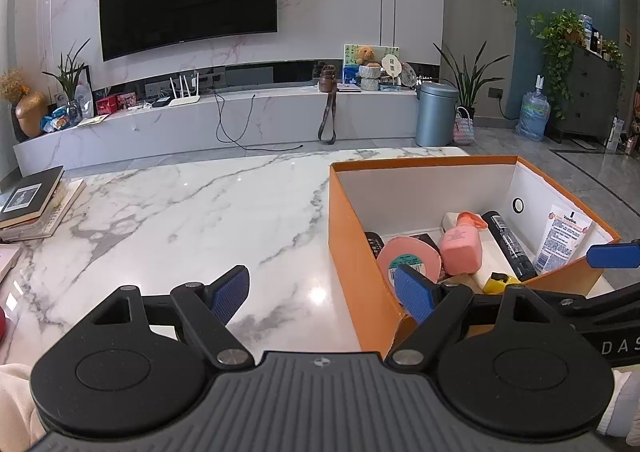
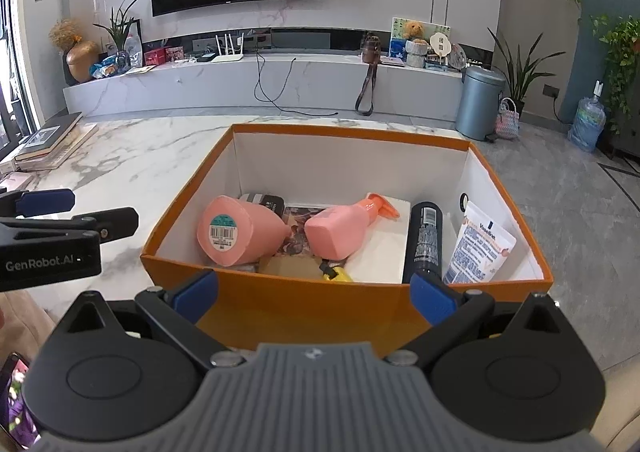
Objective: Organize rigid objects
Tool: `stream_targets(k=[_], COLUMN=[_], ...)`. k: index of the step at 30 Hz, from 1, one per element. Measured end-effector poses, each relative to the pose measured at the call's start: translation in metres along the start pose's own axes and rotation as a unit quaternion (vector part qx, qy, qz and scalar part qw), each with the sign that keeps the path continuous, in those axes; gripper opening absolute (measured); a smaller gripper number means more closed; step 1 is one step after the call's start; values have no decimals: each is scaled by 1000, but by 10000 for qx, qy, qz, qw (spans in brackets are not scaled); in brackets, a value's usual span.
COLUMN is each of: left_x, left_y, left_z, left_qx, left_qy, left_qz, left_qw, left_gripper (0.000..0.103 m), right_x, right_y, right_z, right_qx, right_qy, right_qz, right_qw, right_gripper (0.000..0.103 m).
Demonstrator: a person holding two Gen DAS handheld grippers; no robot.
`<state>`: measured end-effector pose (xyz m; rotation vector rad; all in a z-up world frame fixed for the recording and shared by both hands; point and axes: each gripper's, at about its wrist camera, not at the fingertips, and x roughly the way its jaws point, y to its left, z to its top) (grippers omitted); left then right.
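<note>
Nearest in each wrist view, the left gripper (image 1: 324,294) and the right gripper (image 2: 314,294) are both seen spread wide, with nothing between their blue-padded fingers. The right gripper is held just short of the near wall of the orange cardboard box with white inner walls (image 2: 304,308); the left is held beside the box's left wall, over the white marble-patterned tabletop (image 1: 180,219).

Inside the box the task's things are already gathered: a pink round-bottomed bottle lying on its side (image 2: 236,232), a pink trigger spray bottle tipped over next to it (image 2: 344,228), a small yellow object near the front wall (image 2: 338,275), a black cylindrical can lying lengthwise (image 2: 425,242), and a white Vaseline tube leaning on the right wall (image 2: 478,248).

No loose item is seen on the bare table near the grippers, so the sorting is judged nearly or wholly finished. If more tidying is meant, the jaws are best kept open and brought down from above — clear of the box rim — and one object taken across its narrow width.

Farther off, a stack of dark-covered books (image 1: 32,203) lies at the table's left edge.
</note>
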<state>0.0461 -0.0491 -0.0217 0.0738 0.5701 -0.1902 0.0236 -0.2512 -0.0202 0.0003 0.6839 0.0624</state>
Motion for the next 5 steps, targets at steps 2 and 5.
stream_targets(k=[2,5], left_x=[0,-1], left_y=[0,0], left_z=[0,0], left_qx=[-8,-24], left_qy=[0,-5], left_qz=[-7,5], left_qw=[10000,10000], left_gripper=[96,96], right_x=[0,1], right_y=[0,-1], right_z=[0,0], right_qx=[19,32], right_qy=[-3,5], right_qz=[3,13], right_qw=[10000,10000], right_gripper=[101,101])
